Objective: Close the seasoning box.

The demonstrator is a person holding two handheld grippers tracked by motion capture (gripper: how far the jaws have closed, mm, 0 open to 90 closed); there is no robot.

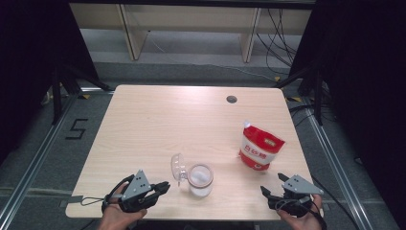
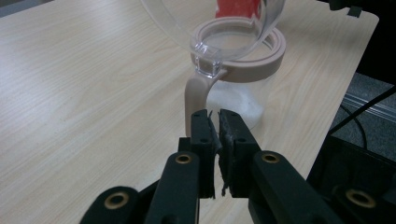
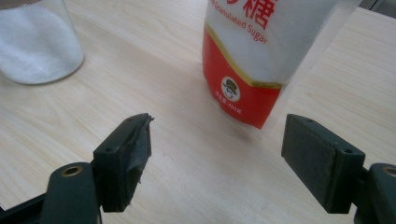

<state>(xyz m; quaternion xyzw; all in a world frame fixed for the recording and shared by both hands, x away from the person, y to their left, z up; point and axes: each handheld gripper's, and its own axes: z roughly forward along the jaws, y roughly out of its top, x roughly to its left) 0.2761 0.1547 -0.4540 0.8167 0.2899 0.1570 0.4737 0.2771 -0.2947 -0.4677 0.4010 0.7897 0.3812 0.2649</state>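
- My left gripper [image 1: 165, 186] sits low at the near left of the pale wooden tabletop [image 1: 143, 124], pointing toward the clear glass jar with a pinkish rim [image 1: 200, 180].
- In the left gripper view its jaws are pressed almost together with nothing between them; the tips are just short of the jar's pinkish hinge strap [image 2: 194, 100], and I cannot tell whether they touch it.
- The jar stands upright near the front edge, about midway along it, with white granules in the bottom.
- Its clear domed lid [image 1: 178, 167] is swung open on the hinge and leans out to the jar's left, toward my left gripper.
- My right gripper [image 1: 273, 186] rests at the near right corner, jaws spread wide and holding nothing.
- In the right gripper view the red and white plastic bag of granulated sugar [image 3: 261, 56] stands upright ahead of those open jaws, apart from them, with the jar off to the left.
- In the high view the bag stands to the right of the jar and a little farther back, well apart from it.
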